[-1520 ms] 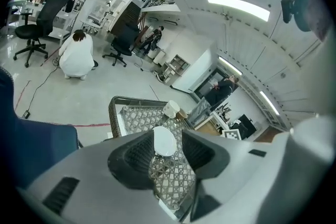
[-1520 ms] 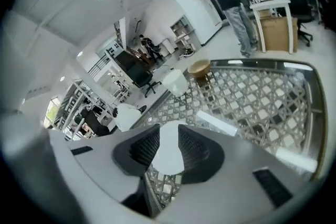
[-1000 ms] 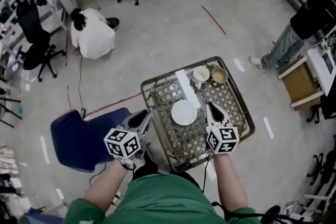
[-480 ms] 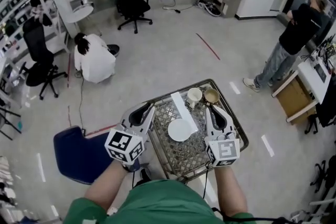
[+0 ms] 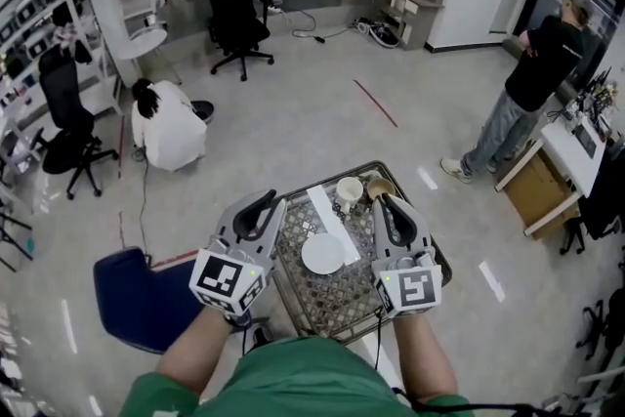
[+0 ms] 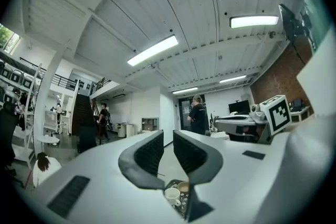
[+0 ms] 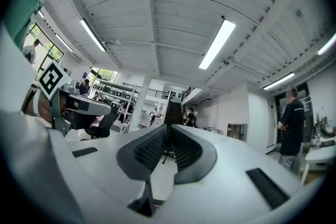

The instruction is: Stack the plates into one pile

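Observation:
A white plate (image 5: 322, 254) lies alone in the middle of a small table (image 5: 305, 293) with a patterned top. At the table's far edge stand a white cup (image 5: 349, 189) and a tan cup (image 5: 379, 187). My left gripper (image 5: 266, 201) is held up over the table's left edge, shut and empty. The right gripper (image 5: 384, 201) hangs over the right side, also shut with nothing in it. Both point level, out into the room. In the left gripper view the left gripper (image 6: 168, 137) frames the white cup (image 6: 171, 195) and tan cup (image 6: 183, 187) low down. The right gripper view shows the right gripper (image 7: 167, 131) against the room.
A white strip (image 5: 327, 210) lies across the tabletop. A blue chair (image 5: 137, 293) stands left of the table. A person in white (image 5: 166, 127) crouches on the floor at the far left, another person (image 5: 532, 78) stands at the right by a wooden cart (image 5: 532, 186). Office chairs (image 5: 234, 24) stand farther off.
Both grippers have risen from beside the table and levelled out. The head view has lifted and takes in more of the room. The plate and cups have not moved.

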A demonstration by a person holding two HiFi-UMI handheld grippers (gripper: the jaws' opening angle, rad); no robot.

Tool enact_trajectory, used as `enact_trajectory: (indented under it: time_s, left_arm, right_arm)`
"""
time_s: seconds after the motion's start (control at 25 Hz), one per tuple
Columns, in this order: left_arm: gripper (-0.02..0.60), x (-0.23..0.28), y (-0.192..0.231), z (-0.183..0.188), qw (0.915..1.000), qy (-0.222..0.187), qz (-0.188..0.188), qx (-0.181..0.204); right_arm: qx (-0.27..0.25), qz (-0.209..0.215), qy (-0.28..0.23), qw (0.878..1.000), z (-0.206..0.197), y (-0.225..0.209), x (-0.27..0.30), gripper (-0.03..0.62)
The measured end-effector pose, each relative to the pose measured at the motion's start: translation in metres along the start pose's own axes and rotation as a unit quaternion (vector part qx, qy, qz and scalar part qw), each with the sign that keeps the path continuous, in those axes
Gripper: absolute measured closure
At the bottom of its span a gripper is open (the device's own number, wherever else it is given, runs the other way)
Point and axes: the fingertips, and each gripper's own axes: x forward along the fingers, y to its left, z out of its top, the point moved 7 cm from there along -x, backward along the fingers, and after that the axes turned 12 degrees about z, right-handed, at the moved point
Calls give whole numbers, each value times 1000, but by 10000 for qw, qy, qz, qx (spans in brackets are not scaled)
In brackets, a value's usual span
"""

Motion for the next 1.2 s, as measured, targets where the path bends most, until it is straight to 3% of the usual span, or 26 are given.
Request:
enact_trajectory:
  time_s: [0.52,1.2]
  left_arm:
    - [511,-7,7,3,9992,78,317,213]
    - [511,-6,10,-1,9985,215,395,308]
  right_arm:
    - [-5,99,-204,9997,2,-3,9,548]
    - [75,146,-169,9997,-3,-4,10,560]
